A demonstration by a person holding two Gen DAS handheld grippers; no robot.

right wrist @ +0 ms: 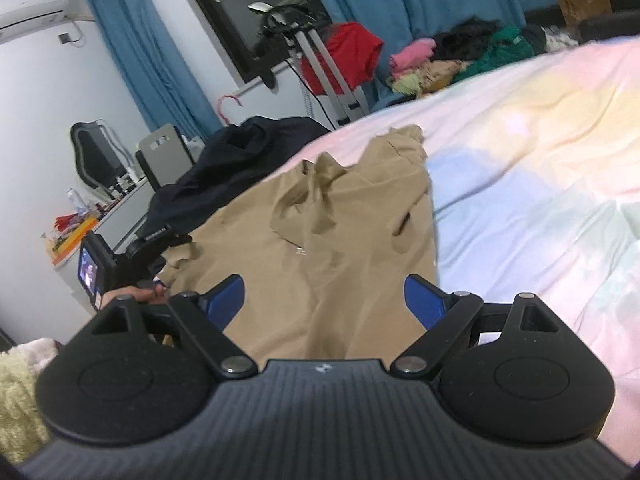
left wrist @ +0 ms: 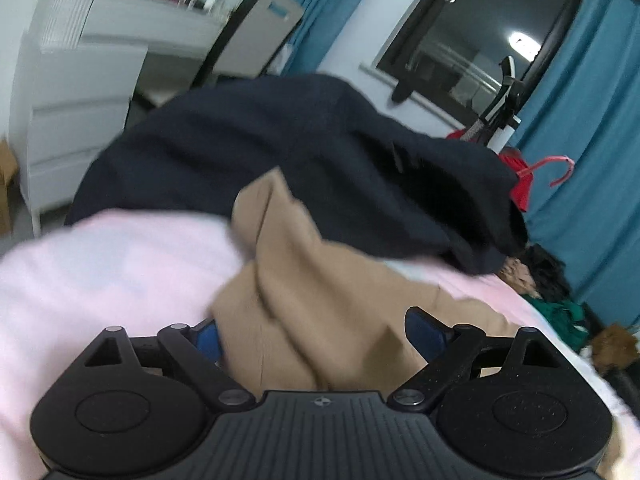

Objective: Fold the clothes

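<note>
Claws over the tan garment (right wrist: 320,216) on the bed (right wrist: 520,184).
Left claw (left wrist: 316,336) and right claw (right wrist: 324,300) both spread wide, tan cloth between; navy garment (left wrist: 248,148) just beyond it.

Bedspread (right wrist: 540,168) right of tan garment (right wrist: 320,248) open; dark garment (left wrist: 280,152) heaped beyond blocks far side.

Blue curtains (right wrist: 152,52), dark window (left wrist: 476,28), white drawers (left wrist: 80,92), cardboard box (right wrist: 584,0).

text: none legible | labels: none legible | numbers: none legible
</note>
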